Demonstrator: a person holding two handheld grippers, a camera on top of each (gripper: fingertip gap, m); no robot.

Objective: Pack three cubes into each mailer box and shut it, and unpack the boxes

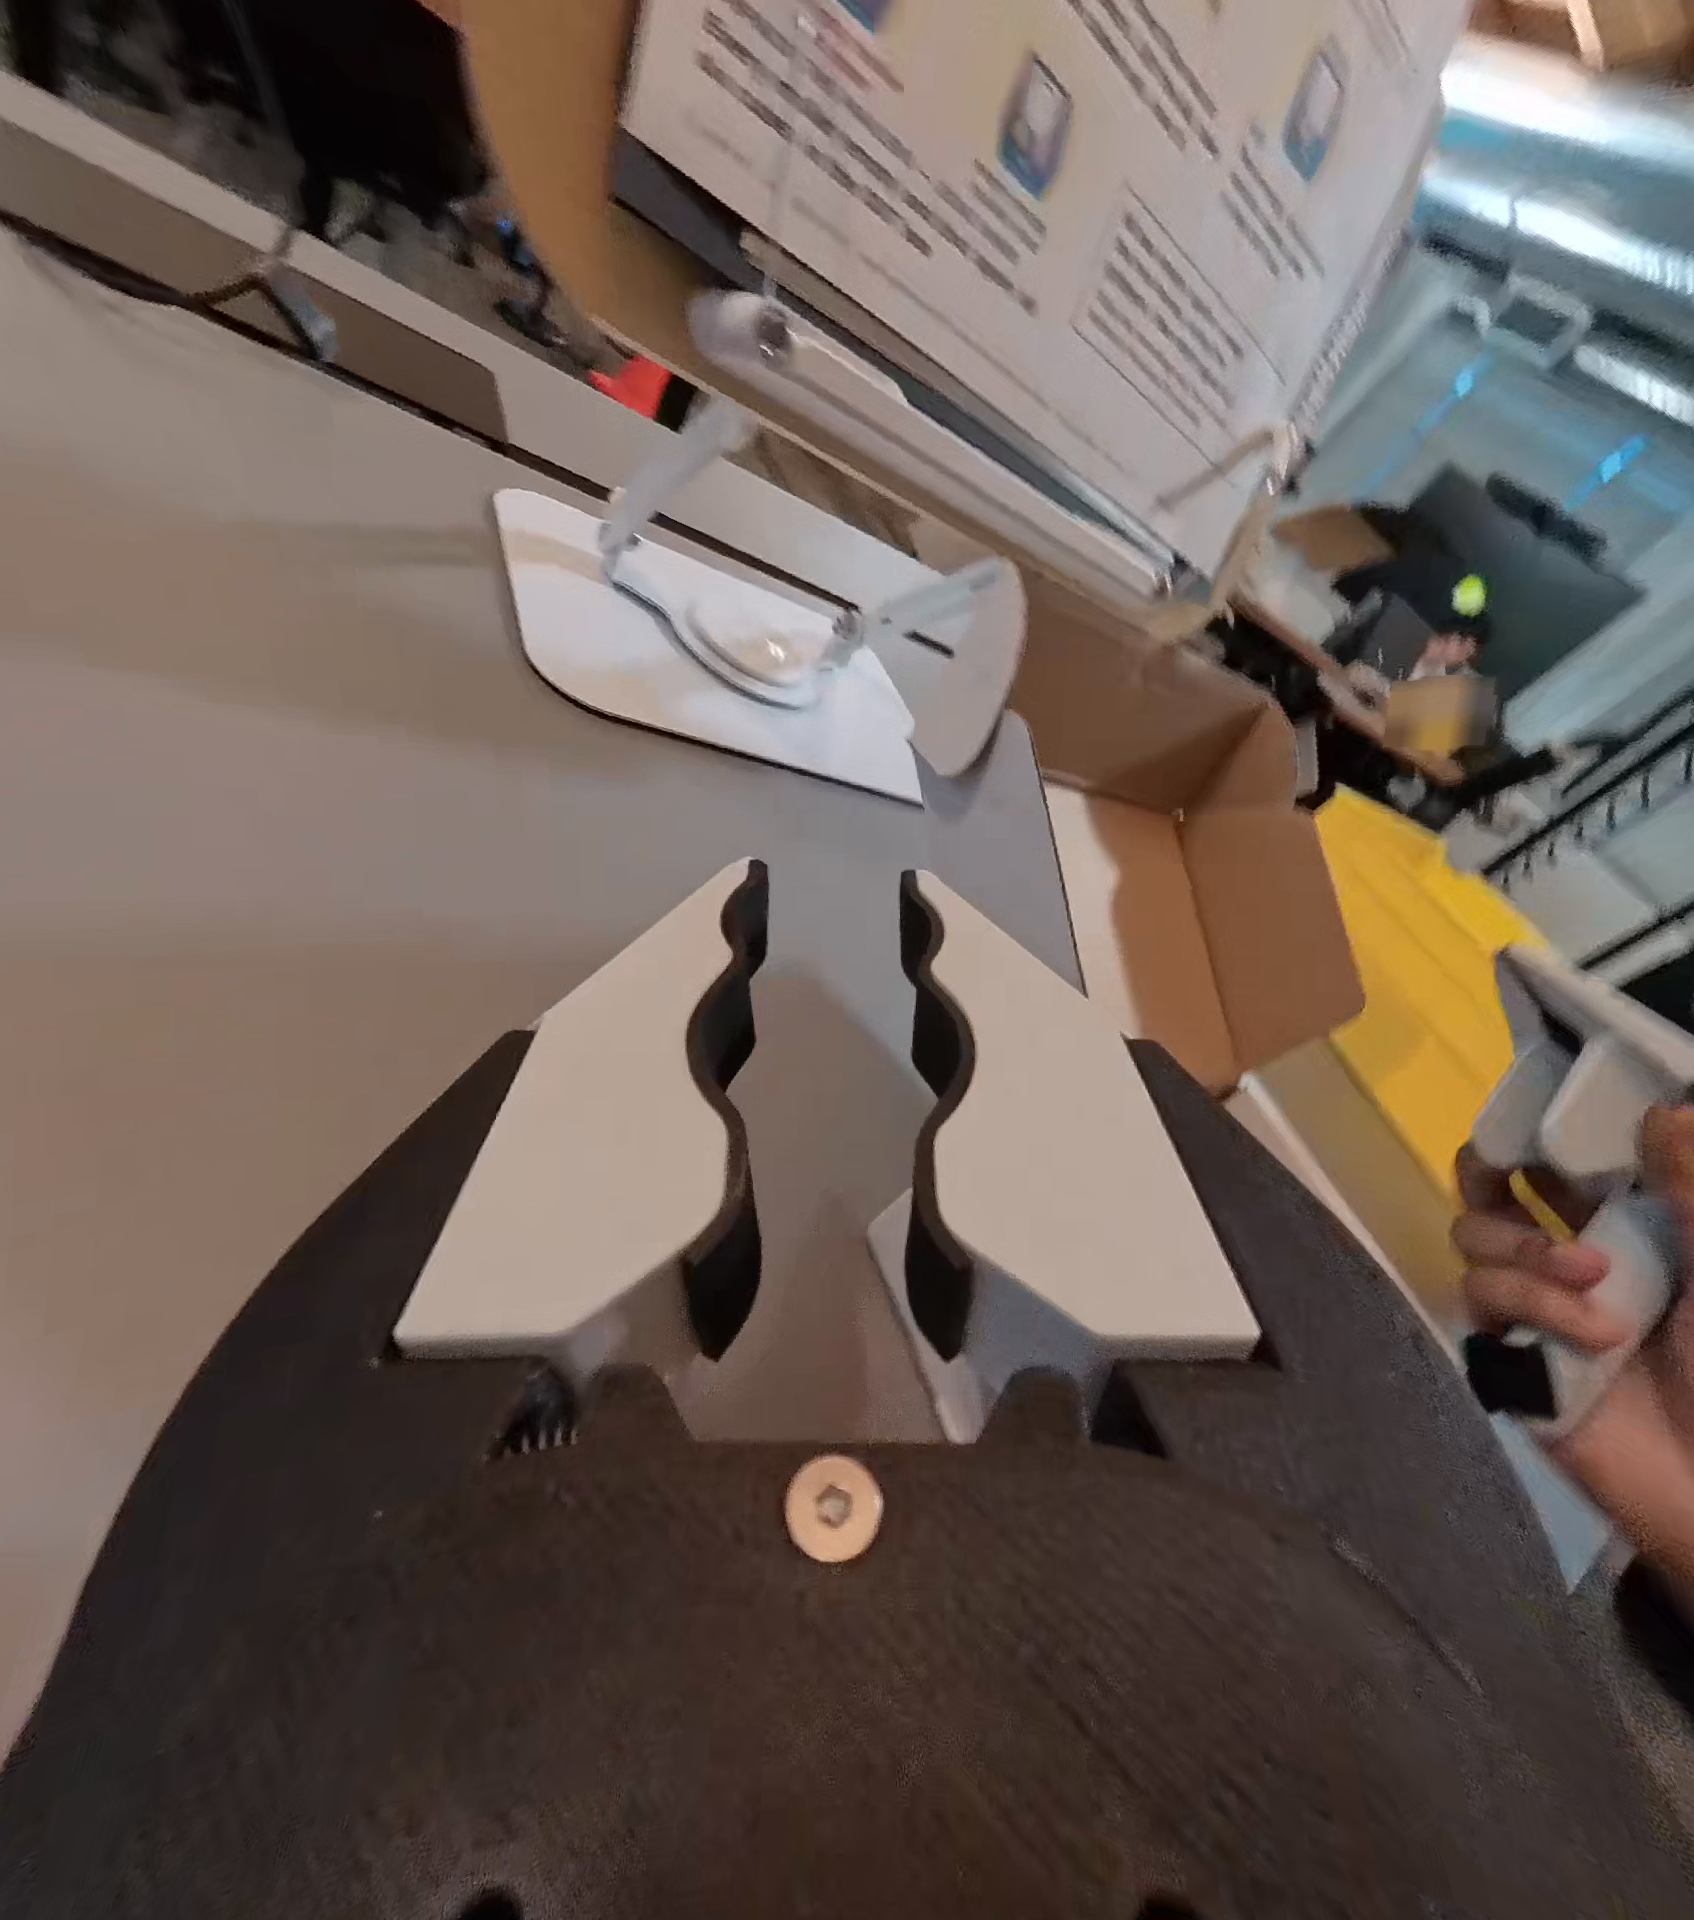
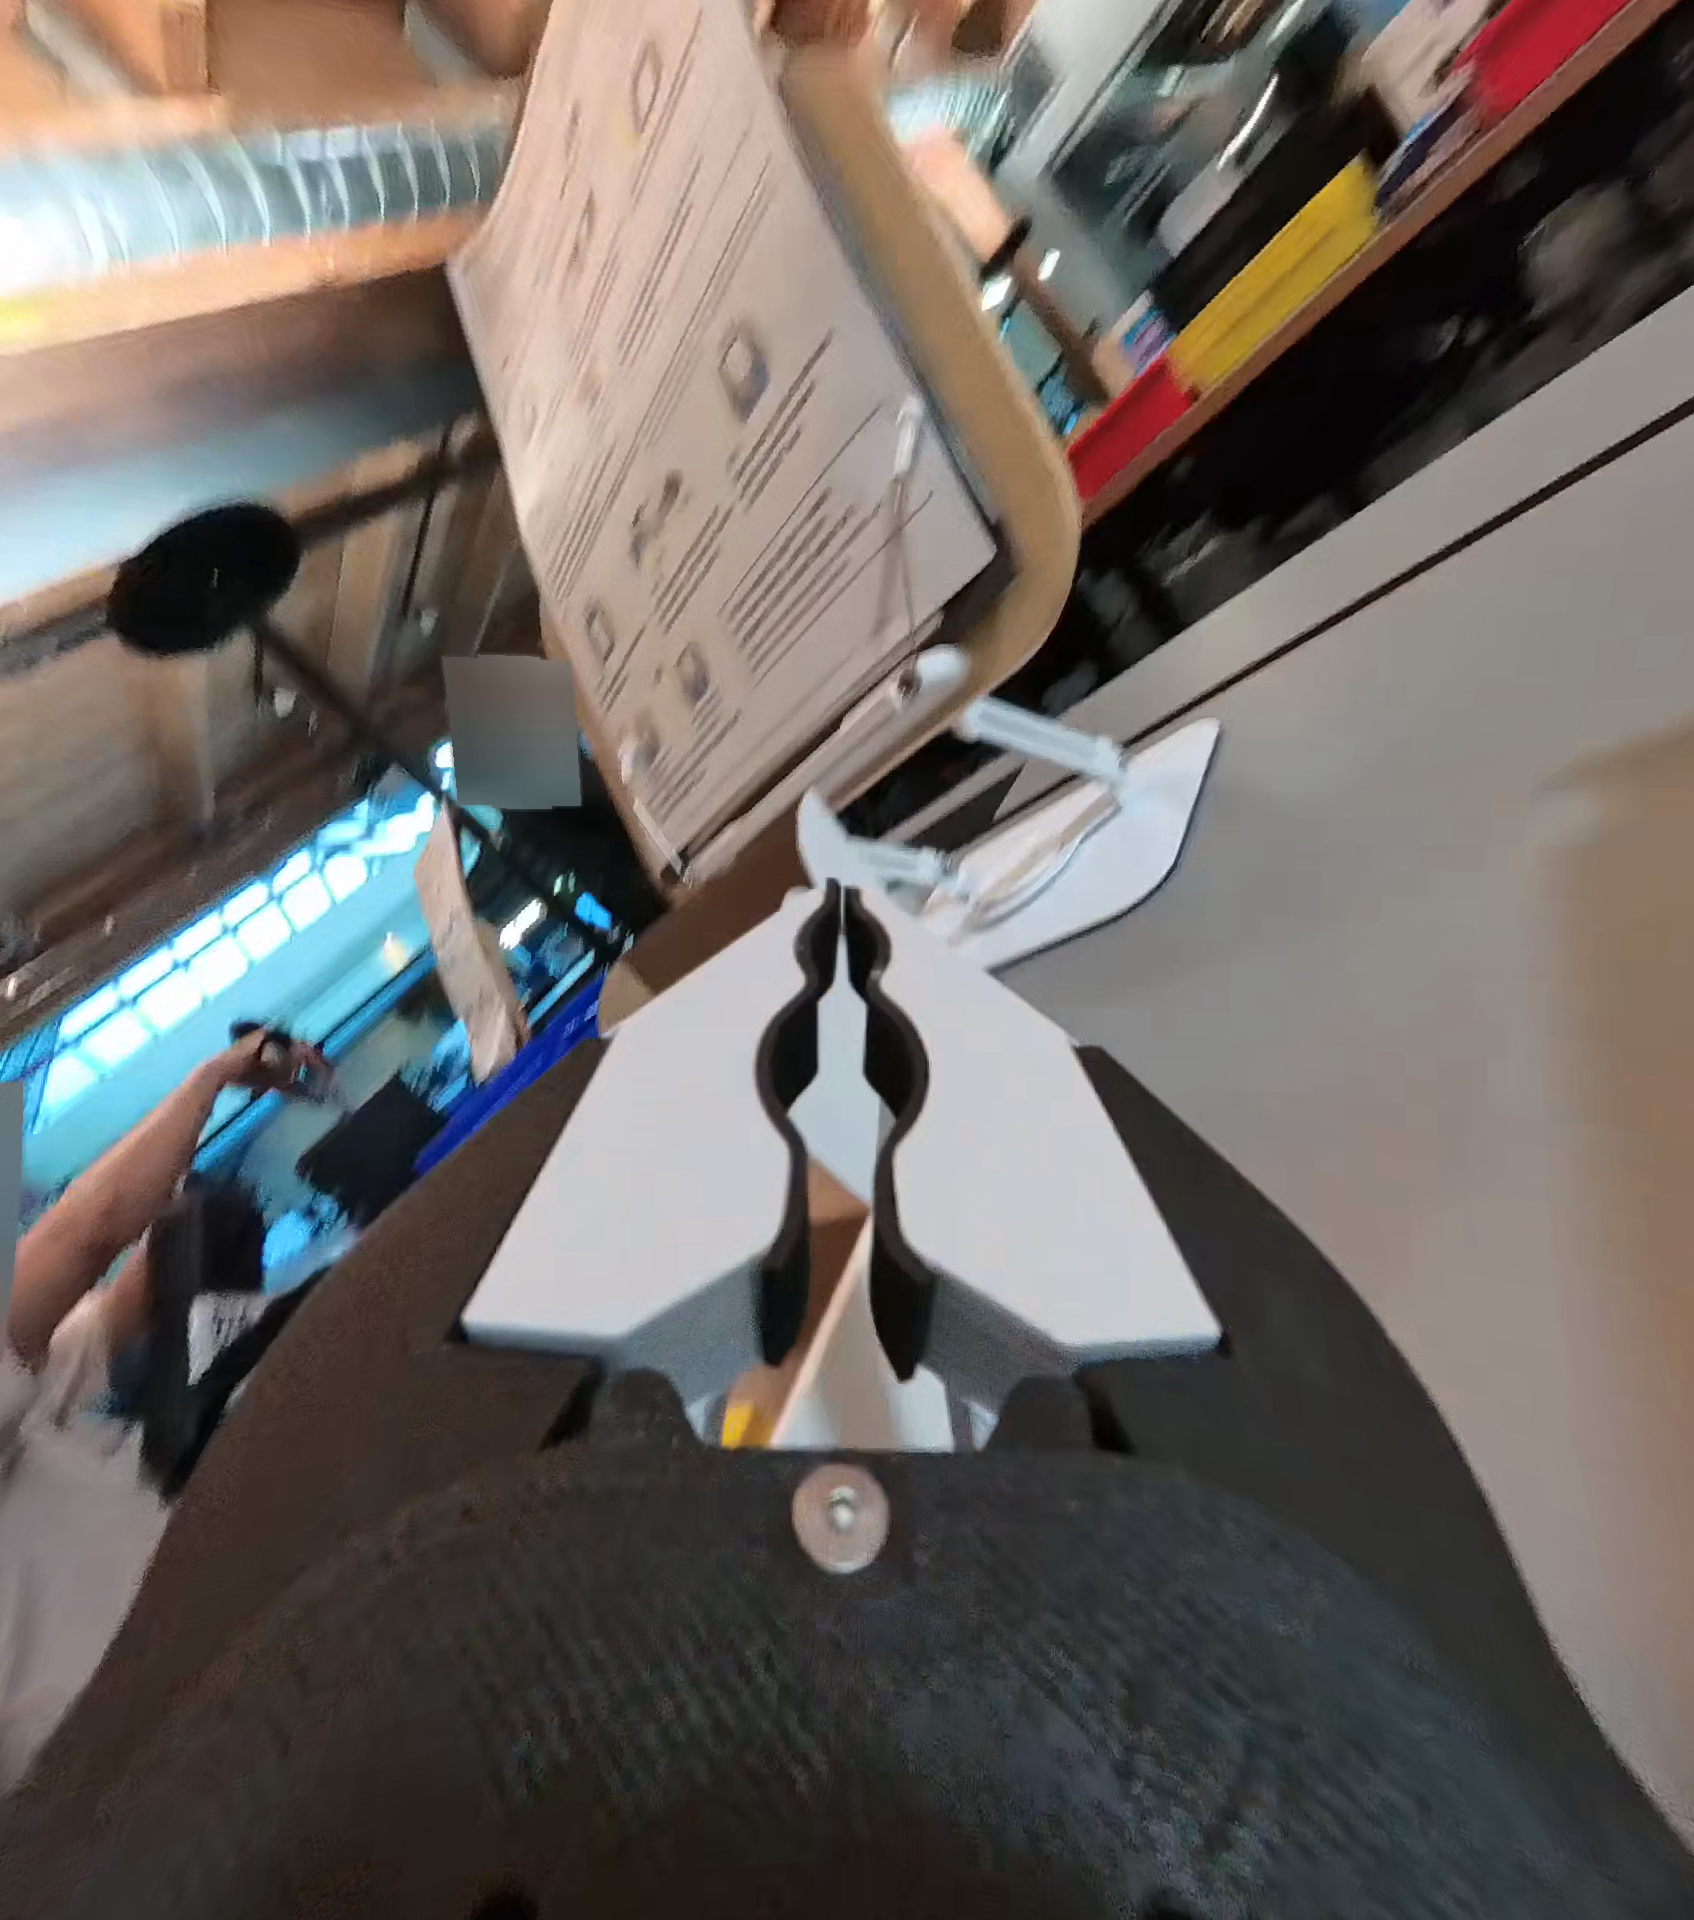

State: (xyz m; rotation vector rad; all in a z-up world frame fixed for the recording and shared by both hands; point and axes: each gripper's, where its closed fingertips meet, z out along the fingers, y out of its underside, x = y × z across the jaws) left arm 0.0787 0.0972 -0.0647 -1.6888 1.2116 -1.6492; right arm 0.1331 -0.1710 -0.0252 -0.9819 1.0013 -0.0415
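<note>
- Mailer box [image 1: 1227,935] just to the right of the left claw [image 1: 832,883] and slightly farther off, lid flap up and leaning toward the claw's right finger; visible long edge seemingly running from near to far.
- Left claw released, a clear gap between the wavy black pads [image 1: 729,1039], nothing in it, poised over bare grey table [image 1: 147,831].
- Right claw [image 2: 835,904] clenched, tips meeting, nothing seen pinched; held by a hand [image 1: 1653,1299] on the box's far-right side, with cardboard and a white edge showing below through the pad gap.
- Judged nearer to the raised flap: left claw (the right one seems to sit above the box itself).
- No cubes in view; box contents hidden from both cameras.
- Box of corrugated card, brown inside, pale outside, creased at the folds, likely light and springy.
- Beyond: tilted paper stand [image 1: 978,208] on a smooth white base, and a hard yellow bin [image 1: 1414,987] on the right past the box.
</note>
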